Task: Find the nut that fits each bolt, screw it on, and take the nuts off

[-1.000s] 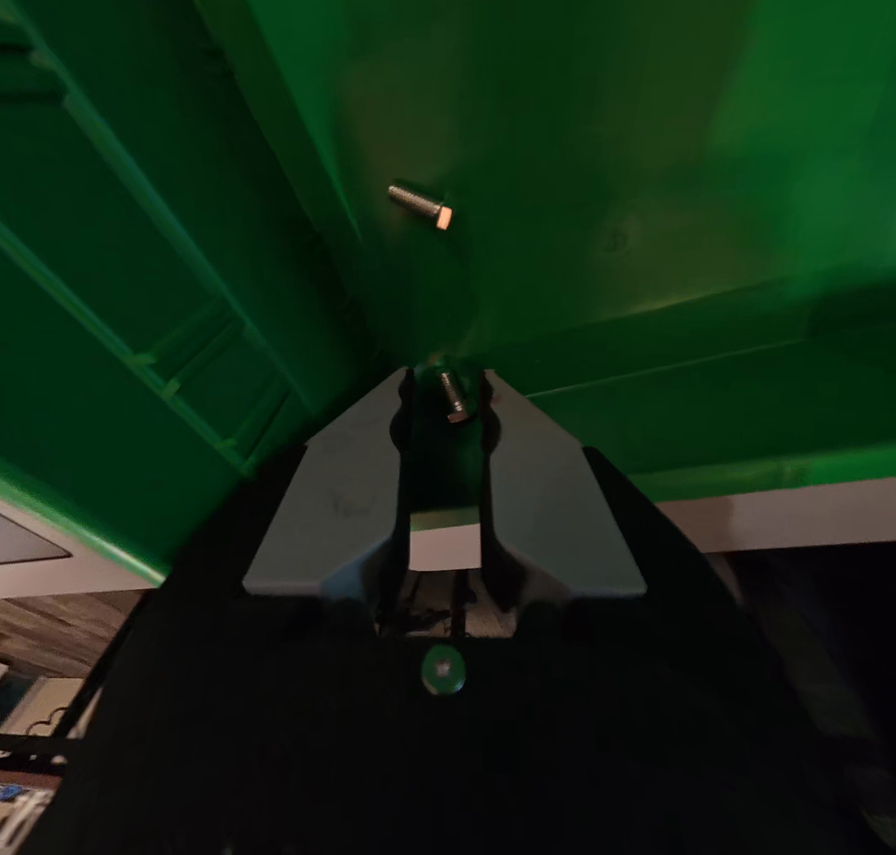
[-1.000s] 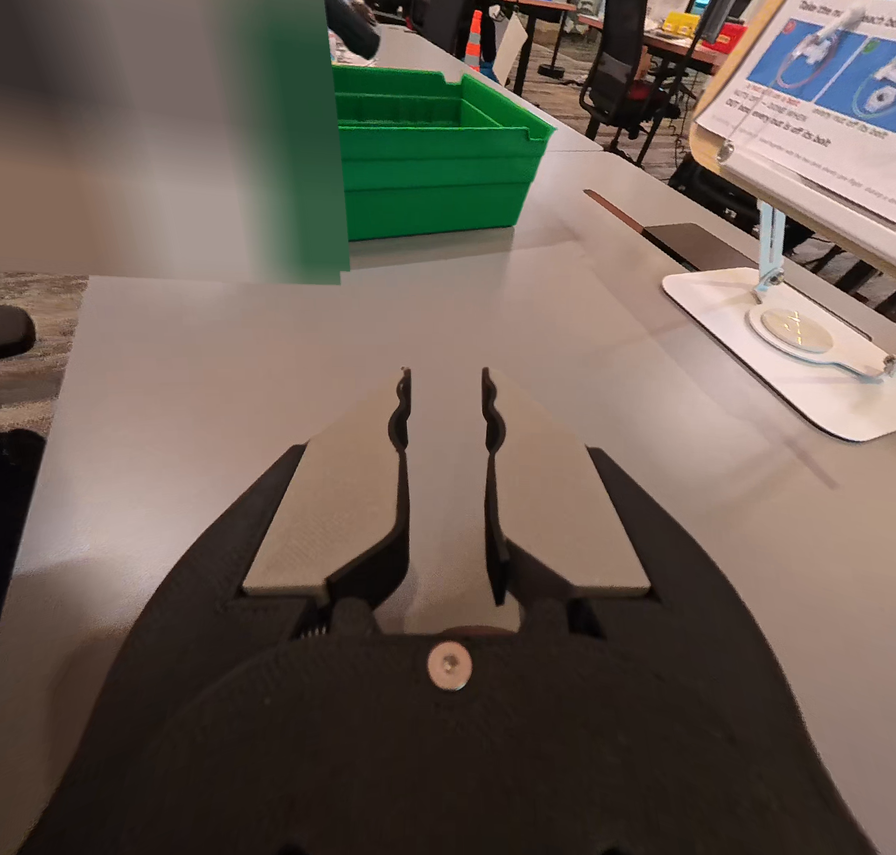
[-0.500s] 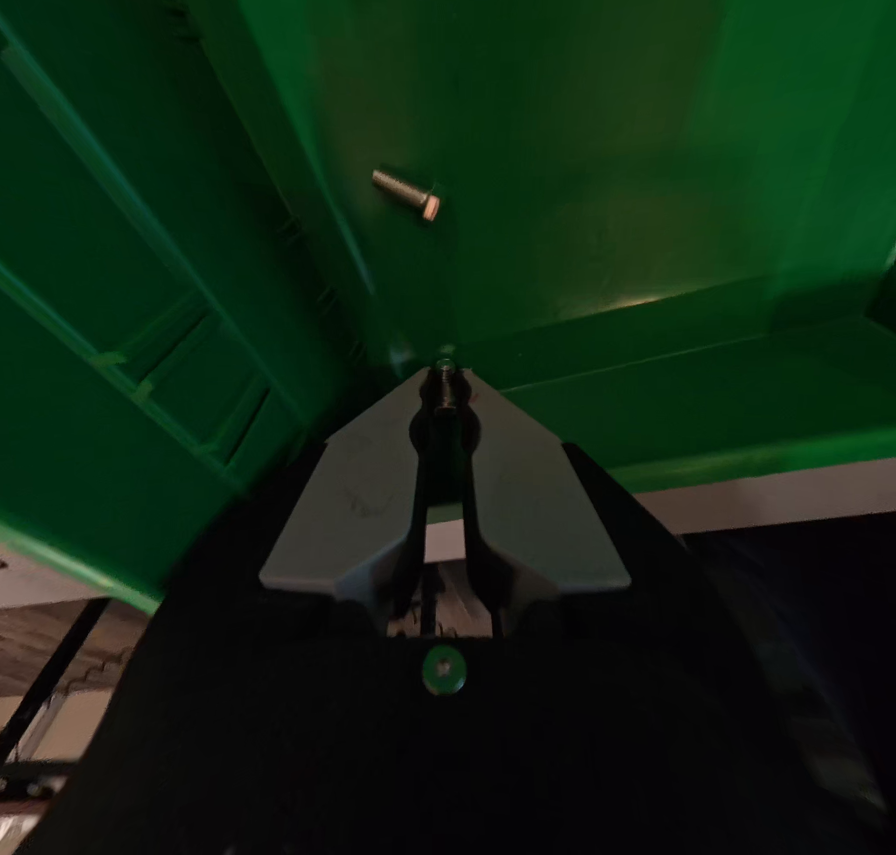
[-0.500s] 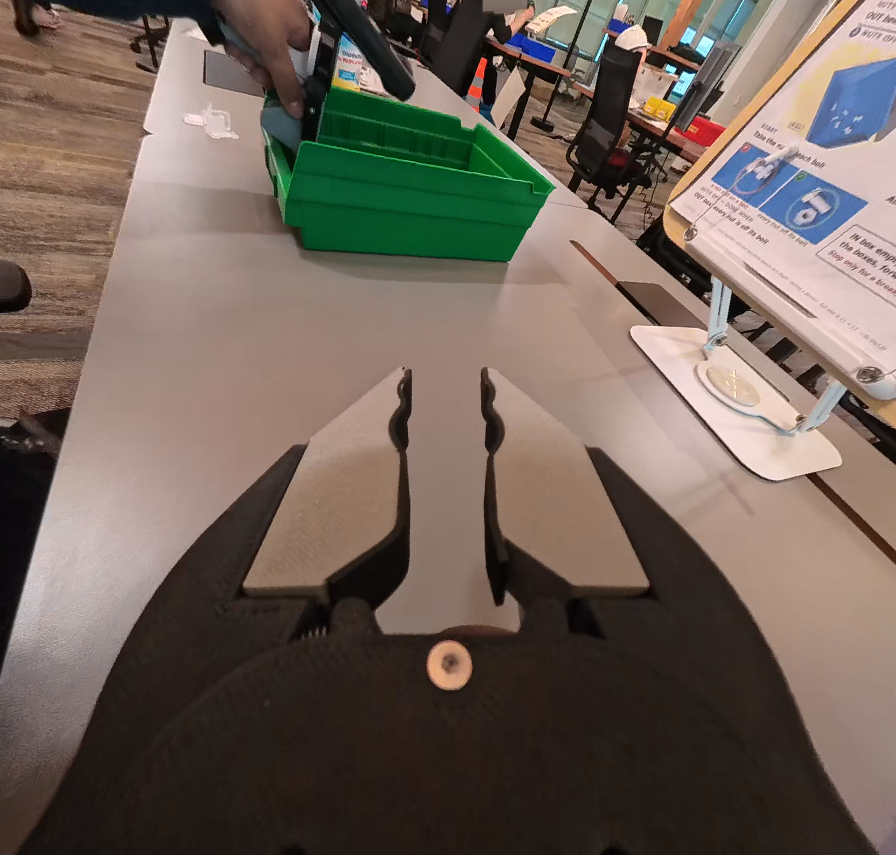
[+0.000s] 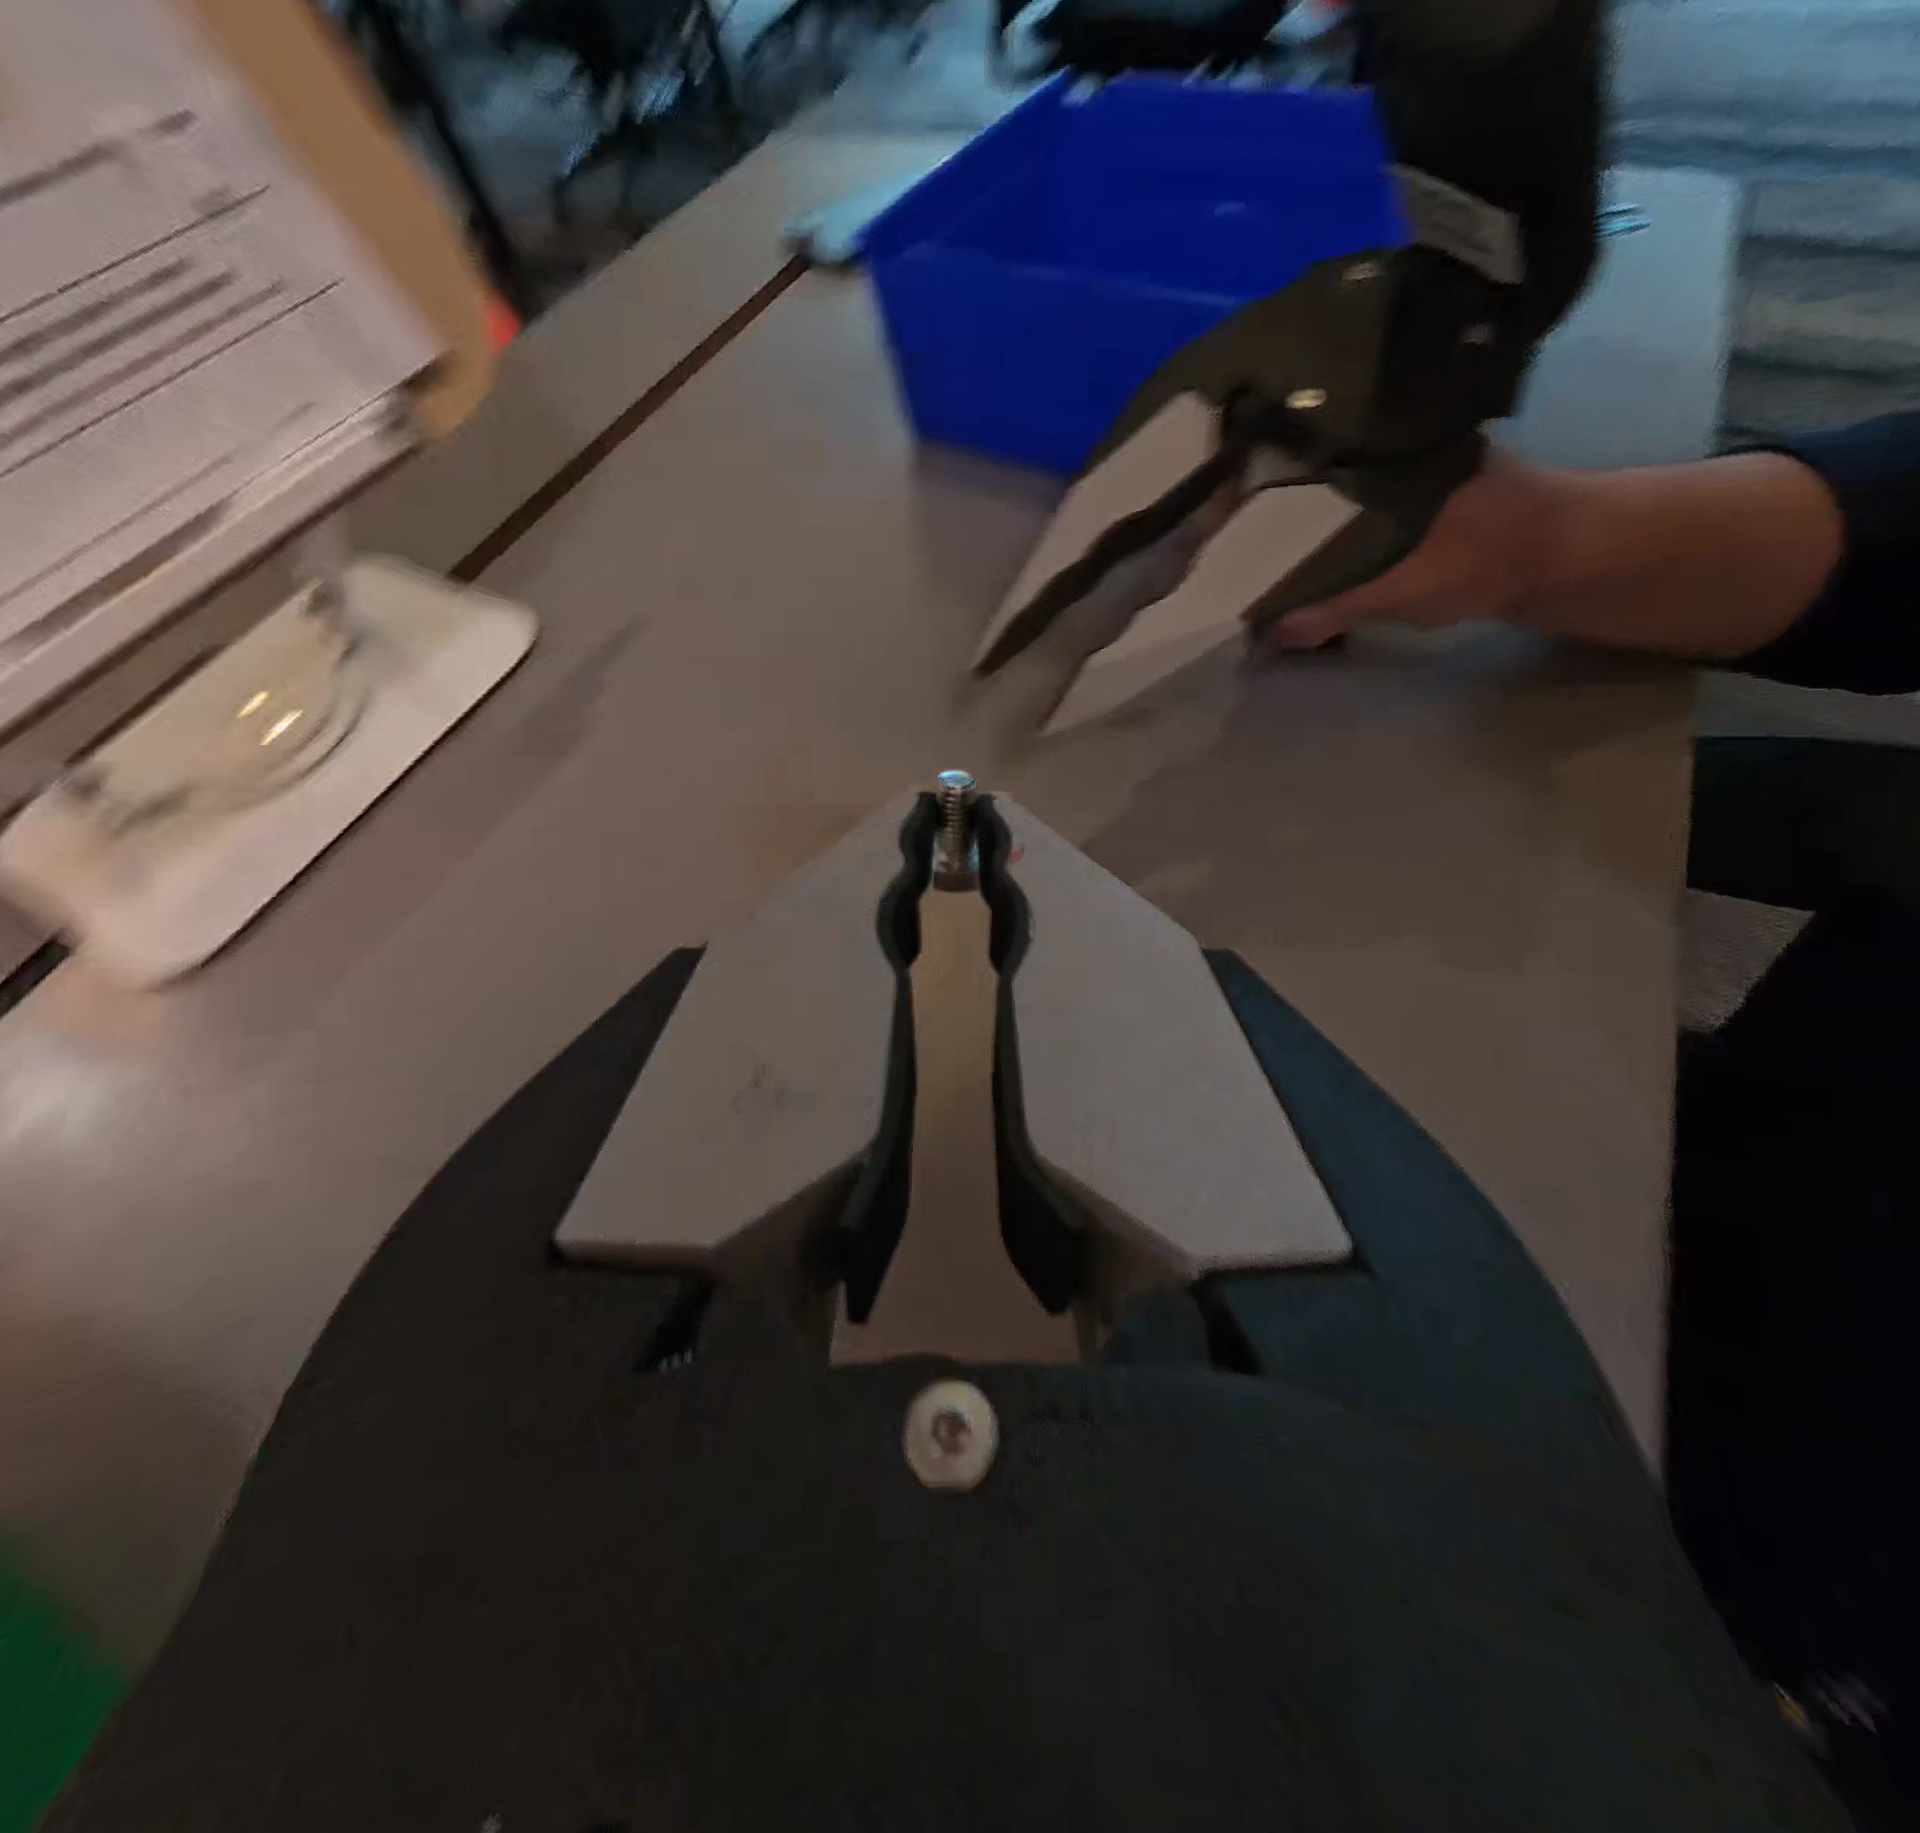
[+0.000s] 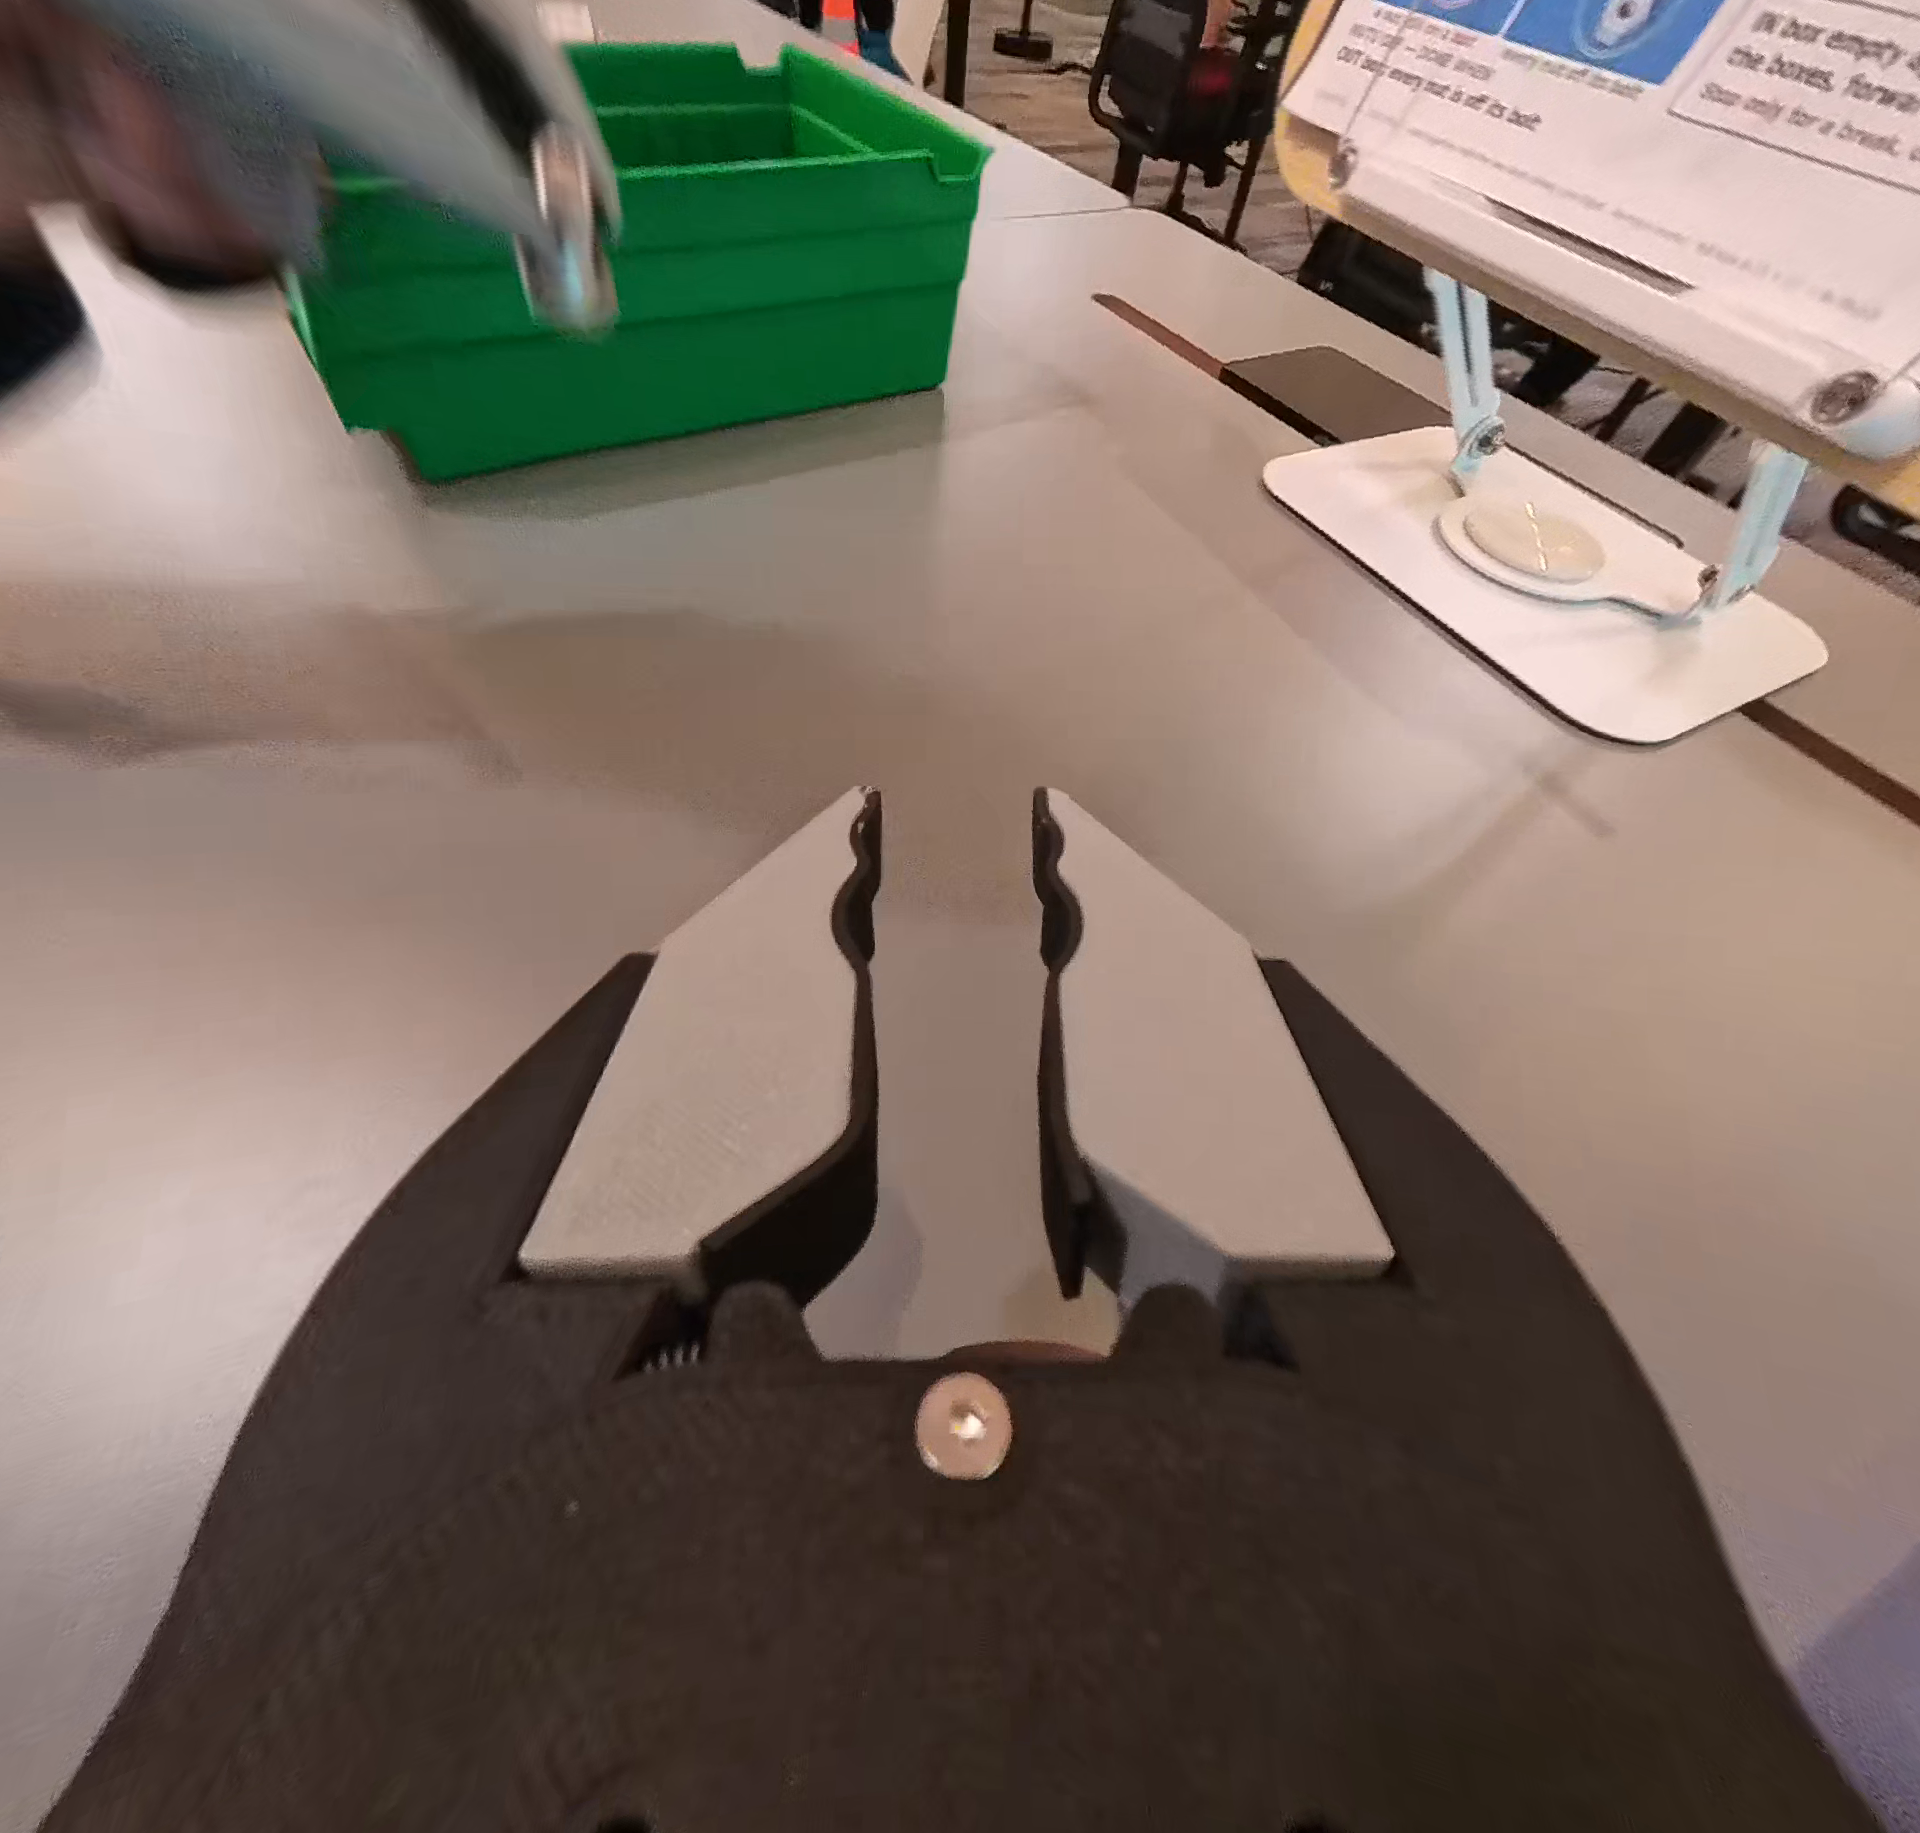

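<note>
Steel shines at the tips of my left gripper (image 5: 954,827): its fingers (image 5: 831,1035) are pinching a small bolt (image 5: 954,812), the thread end pointing forward and out past the tips. I believe I hold it this way so the thread stays free for a nut. My left gripper is above the grey bench (image 5: 727,557), away from the green bin (image 6: 665,329), which stands far on the bench.

My right gripper (image 6: 956,827) is low over the bench with its fingers (image 6: 748,1056) spread apart and nothing between them. I judge it waits like this, ready to take a nut. No nut is visible to me now. A blue bin (image 5: 1101,256) stands behind the right gripper; perhaps the nuts are there, but its inside is hidden. A document stand (image 6: 1558,578) is at the bench edge.
</note>
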Demonstrator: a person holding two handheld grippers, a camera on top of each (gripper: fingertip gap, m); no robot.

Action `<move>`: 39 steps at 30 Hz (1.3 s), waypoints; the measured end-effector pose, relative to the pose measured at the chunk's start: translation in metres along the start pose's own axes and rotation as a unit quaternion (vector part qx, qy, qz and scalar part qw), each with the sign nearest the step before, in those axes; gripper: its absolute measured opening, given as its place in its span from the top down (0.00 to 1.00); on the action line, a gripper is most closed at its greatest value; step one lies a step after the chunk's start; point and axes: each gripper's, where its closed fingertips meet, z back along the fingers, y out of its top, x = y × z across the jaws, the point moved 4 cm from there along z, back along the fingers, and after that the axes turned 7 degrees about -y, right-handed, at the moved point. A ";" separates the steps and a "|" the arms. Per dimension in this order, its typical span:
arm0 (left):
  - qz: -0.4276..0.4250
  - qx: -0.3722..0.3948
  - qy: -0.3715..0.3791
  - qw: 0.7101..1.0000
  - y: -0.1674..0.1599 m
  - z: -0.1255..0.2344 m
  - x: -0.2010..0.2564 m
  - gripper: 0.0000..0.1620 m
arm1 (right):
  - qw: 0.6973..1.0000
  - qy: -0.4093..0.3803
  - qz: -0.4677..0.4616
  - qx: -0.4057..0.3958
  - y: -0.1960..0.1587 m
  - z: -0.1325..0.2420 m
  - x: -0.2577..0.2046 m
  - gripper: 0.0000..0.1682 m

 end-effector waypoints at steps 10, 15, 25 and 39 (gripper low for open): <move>-0.120 0.117 -0.040 0.985 -0.019 -0.067 0.023 0.97 | 0.974 0.141 -0.163 0.065 0.018 0.014 -0.006 0.88; -0.133 0.082 0.004 0.988 -0.035 -0.071 0.014 0.97 | 0.974 0.155 -0.164 0.035 0.013 0.007 -0.016 0.89; 0.005 0.171 -0.095 0.981 -0.023 -0.059 0.009 0.97 | 0.991 0.112 -0.067 0.028 0.006 0.006 -0.015 0.81; 0.257 0.163 -0.281 0.910 -0.032 -0.065 0.016 0.97 | 0.944 0.016 0.313 0.103 0.012 0.015 -0.053 0.83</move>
